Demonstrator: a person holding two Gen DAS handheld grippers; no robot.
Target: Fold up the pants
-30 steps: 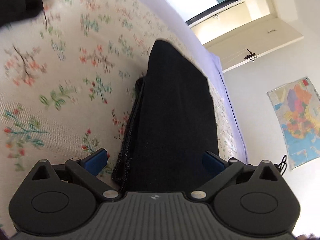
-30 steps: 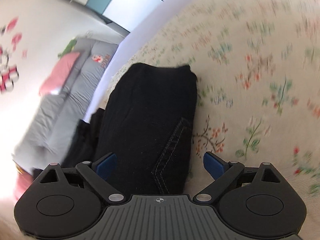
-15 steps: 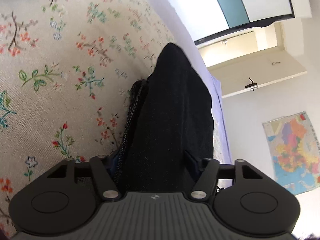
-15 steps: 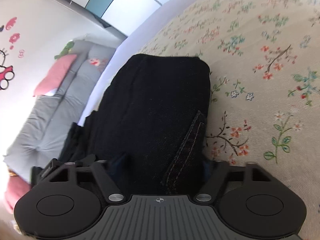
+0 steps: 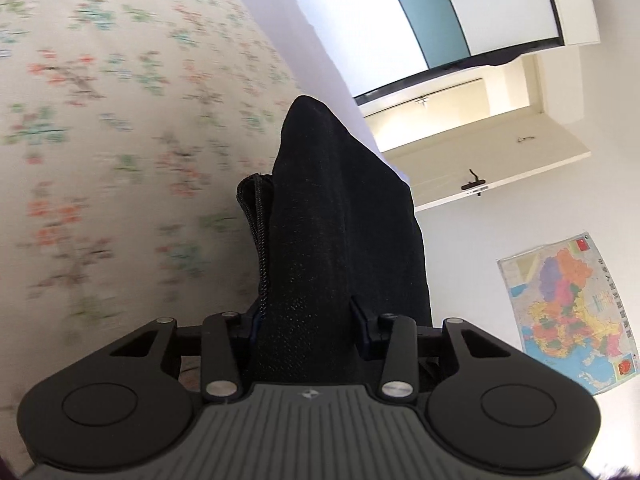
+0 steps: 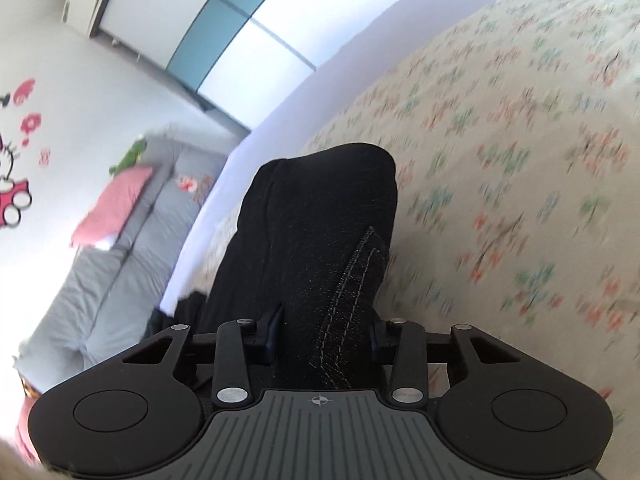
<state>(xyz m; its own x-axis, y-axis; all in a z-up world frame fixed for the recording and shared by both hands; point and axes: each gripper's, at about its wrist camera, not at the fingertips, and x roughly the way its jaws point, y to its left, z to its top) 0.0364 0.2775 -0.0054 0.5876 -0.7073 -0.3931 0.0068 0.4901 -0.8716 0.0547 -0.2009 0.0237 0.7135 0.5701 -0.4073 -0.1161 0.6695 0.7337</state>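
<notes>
The black pants (image 5: 340, 224) fill the middle of the left wrist view, lifted off the floral bedspread (image 5: 100, 140). My left gripper (image 5: 306, 328) is shut on the pants' edge, the fabric bunched between its jaws. In the right wrist view the same black pants (image 6: 316, 232) with pale seam stitching rise ahead. My right gripper (image 6: 324, 336) is shut on that end of the pants. Both held ends hang above the bed.
A lavender sheet edge (image 6: 280, 120) borders the bedspread (image 6: 500, 160). A grey sofa (image 6: 120, 256) with a pink cushion (image 6: 112, 204) stands beyond. A white door (image 5: 500, 160) and a wall map (image 5: 572, 312) are on the left gripper's far side.
Both grippers closed from open onto the pants and lifted the fabric up off the bedspread. The views tilted up toward the walls.
</notes>
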